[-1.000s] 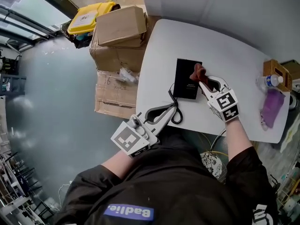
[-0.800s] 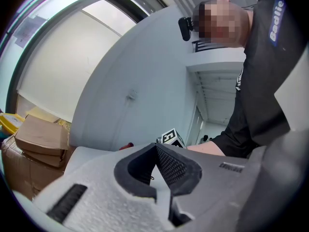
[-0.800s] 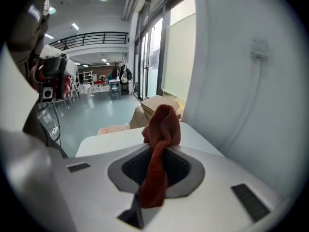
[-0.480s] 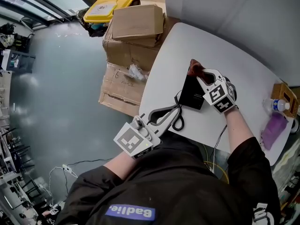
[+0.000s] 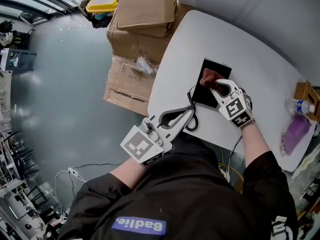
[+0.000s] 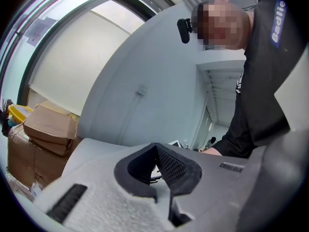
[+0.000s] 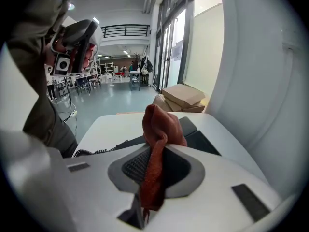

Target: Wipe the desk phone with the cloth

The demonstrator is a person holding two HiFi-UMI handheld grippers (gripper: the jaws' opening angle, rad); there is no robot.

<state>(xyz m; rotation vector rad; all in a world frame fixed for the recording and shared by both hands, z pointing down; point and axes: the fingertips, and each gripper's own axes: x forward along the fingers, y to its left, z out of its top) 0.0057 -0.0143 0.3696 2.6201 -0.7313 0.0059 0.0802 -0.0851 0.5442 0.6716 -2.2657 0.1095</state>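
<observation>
Head view: a black desk phone (image 5: 217, 74) lies flat on the white table (image 5: 260, 69). Its long axis runs away from the person, with the far end leaning slightly to the right. A coiled cord (image 5: 192, 115) leaves its near left corner toward the table's near edge.

The right gripper (image 5: 216, 85) is over the near half of the phone. In the right gripper view its 2 jaws are clamped on a rust-red cloth (image 7: 161, 124), which bunches above the tips of the right gripper (image 7: 154, 149) and hangs down between the pads. The phone (image 7: 205, 141) lies just beyond. Whether the cloth (image 5: 209, 77) touches the phone cannot be told.

The left gripper (image 5: 189, 113) is at the table's near edge, just beside the cord. In the left gripper view the jaws of the left gripper (image 6: 155, 146) meet at their tips, with nothing between them.

Cardboard boxes (image 5: 145, 9) stand stacked beyond the table's far left edge.
</observation>
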